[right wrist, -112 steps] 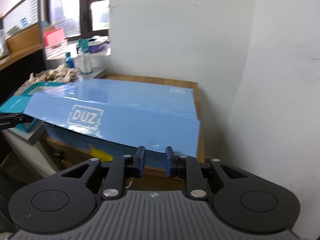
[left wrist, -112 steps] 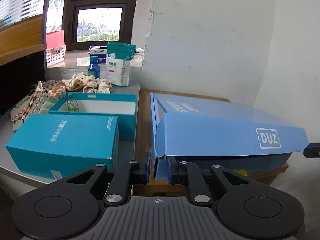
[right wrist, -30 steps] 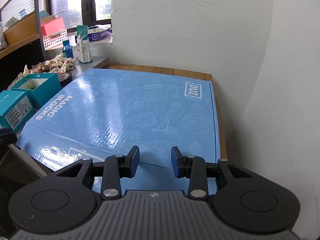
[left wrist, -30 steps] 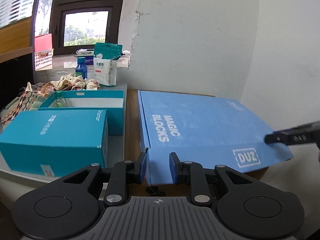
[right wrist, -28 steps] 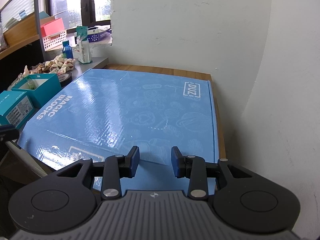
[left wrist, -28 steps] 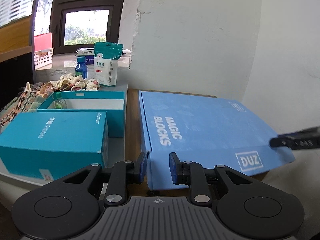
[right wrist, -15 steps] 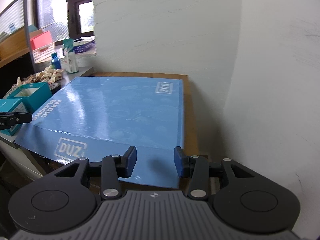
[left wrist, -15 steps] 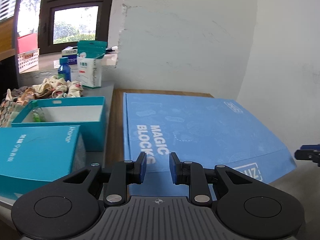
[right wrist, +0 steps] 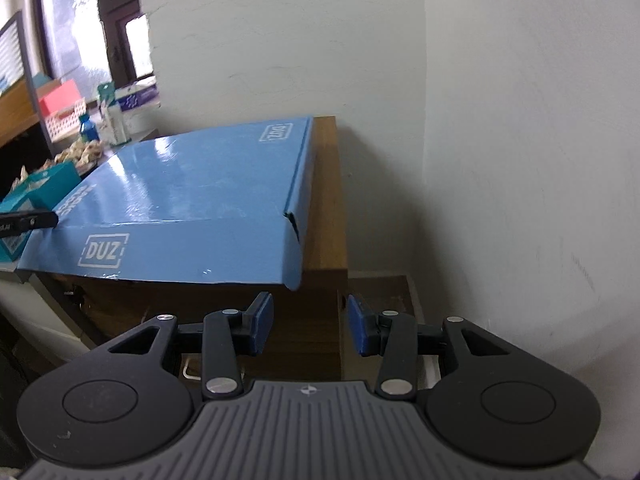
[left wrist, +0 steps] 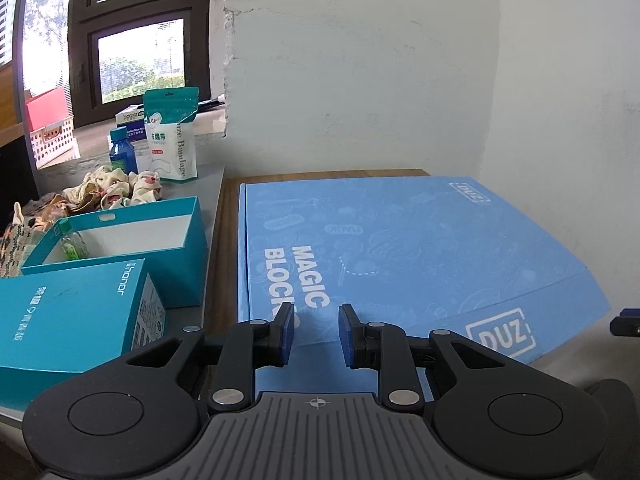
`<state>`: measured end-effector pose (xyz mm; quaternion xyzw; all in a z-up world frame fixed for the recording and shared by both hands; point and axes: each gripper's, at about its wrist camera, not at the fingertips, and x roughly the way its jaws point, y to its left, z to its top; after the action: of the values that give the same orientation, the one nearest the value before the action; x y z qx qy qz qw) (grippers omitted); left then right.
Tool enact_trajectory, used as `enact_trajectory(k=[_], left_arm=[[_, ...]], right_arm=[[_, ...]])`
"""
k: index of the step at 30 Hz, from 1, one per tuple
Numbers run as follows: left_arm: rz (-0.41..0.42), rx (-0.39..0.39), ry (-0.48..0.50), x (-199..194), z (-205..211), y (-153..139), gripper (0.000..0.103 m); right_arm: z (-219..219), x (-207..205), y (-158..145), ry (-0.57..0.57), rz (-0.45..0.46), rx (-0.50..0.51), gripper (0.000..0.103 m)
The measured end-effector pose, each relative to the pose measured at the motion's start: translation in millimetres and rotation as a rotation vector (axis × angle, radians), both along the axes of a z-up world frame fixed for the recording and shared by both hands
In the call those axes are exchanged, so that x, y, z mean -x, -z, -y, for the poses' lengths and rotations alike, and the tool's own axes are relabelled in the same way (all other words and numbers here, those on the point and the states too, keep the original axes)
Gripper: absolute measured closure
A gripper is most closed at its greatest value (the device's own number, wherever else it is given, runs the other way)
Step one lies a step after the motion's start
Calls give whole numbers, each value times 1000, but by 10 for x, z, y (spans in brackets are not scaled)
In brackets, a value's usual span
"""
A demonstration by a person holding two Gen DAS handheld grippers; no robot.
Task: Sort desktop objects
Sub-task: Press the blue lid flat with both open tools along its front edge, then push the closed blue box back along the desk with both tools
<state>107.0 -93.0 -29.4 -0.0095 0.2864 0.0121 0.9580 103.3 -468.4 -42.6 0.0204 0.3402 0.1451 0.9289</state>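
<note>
A large flat blue box (left wrist: 400, 248) marked MAGIC BLOCKS and DUZ lies closed on a wooden cabinet (right wrist: 328, 200); its front flap hangs over the front edge. The box also shows in the right wrist view (right wrist: 192, 200). My left gripper (left wrist: 314, 334) is open and empty, just above the box's near left corner. My right gripper (right wrist: 310, 326) is open and empty, in front of and below the box's front right corner, apart from it.
Left of the box on a grey desk (left wrist: 212, 196) stand a closed teal box (left wrist: 72, 312) and an open teal box (left wrist: 120, 232) holding a small bottle (left wrist: 72, 244). Behind lie crumpled cloths (left wrist: 116, 190), a blue bottle (left wrist: 122, 156) and a bandage pouch (left wrist: 172, 136). White walls stand behind and right.
The box lid came down shut over the last seconds. Both grippers let go of it and opened. The right gripper has pulled back and down past the front edge.
</note>
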Motion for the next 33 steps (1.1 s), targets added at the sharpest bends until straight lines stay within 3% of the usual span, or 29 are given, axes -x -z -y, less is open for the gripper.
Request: enact_trajectory(k=[10, 20, 26, 33], left_arm=[[-34, -11, -26, -29, 53, -37, 76], [-41, -18, -46, -22, 92, -40, 76], [-43, -23, -39, -27, 91, -41, 76], [-39, -21, -33, -24, 79, -34, 75]], right_arm=[[-26, -68, 240, -12, 47, -60, 56], [-174, -45, 248, -115, 103, -76, 56], [-241, -2, 235, -142, 115, -69, 43], [-290, 5, 231, -142, 113, -69, 39]])
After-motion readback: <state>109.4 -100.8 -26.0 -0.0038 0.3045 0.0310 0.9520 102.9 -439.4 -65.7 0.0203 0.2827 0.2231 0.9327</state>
